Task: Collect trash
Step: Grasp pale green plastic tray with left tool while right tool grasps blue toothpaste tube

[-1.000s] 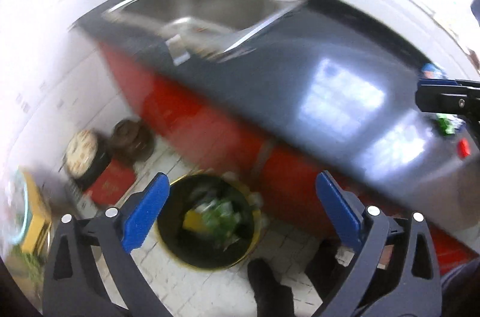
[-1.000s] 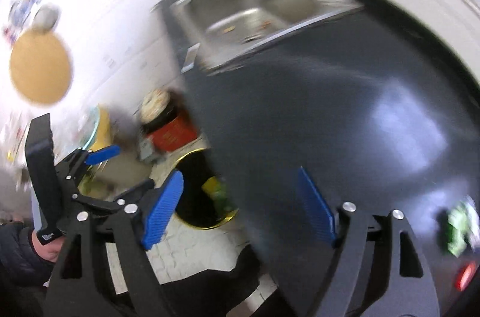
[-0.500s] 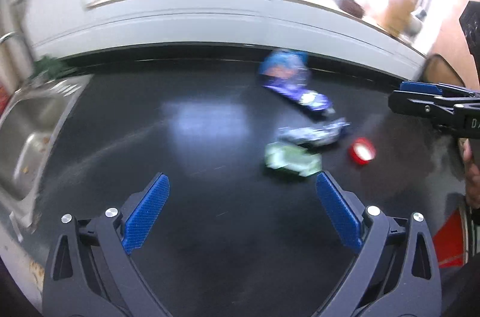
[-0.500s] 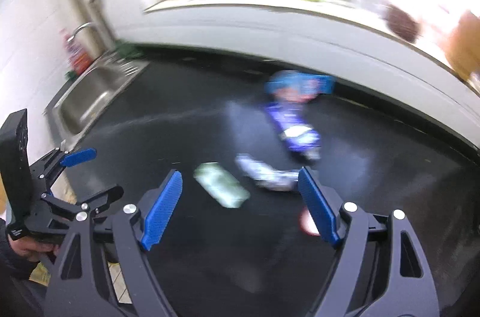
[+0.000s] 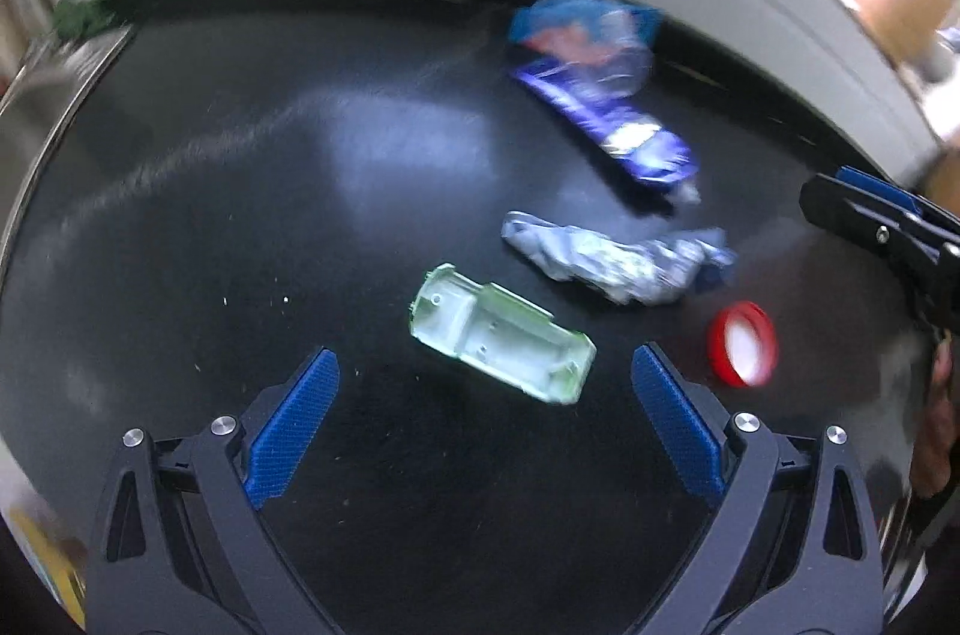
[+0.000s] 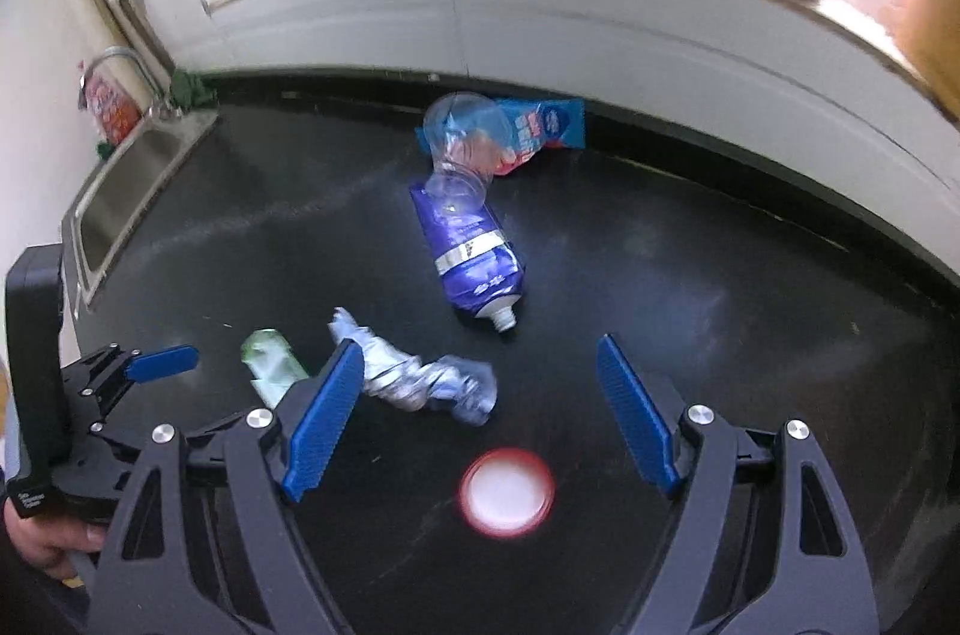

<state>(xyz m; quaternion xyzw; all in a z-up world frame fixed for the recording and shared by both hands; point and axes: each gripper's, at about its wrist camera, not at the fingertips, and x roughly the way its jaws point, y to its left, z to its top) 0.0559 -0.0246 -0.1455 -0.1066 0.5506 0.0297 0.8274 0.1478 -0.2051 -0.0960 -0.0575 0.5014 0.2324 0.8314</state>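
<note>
Trash lies on a black counter [image 5: 240, 215]. A pale green plastic tray [image 5: 501, 341] lies just ahead of my open, empty left gripper [image 5: 483, 395]; it also shows in the right wrist view [image 6: 270, 362]. A crumpled silver wrapper [image 5: 612, 263] [image 6: 414, 380], a red lid [image 5: 741, 344] [image 6: 507, 491], a crushed purple-labelled bottle [image 5: 612, 128] [image 6: 471, 251] and a blue packet [image 6: 540, 128] lie beyond. My right gripper [image 6: 480, 413] is open and empty, with the red lid between its fingers and nearer the camera.
A steel sink [image 6: 126, 191] is set in the counter at the left. A white tiled wall and window sill [image 6: 540, 5] run along the back. The left gripper [image 6: 129, 371] shows at the left in the right wrist view.
Both grippers have swung from the sink and the floor bin to the counter with the trash, then moved closer to it. Both stay open and empty.
</note>
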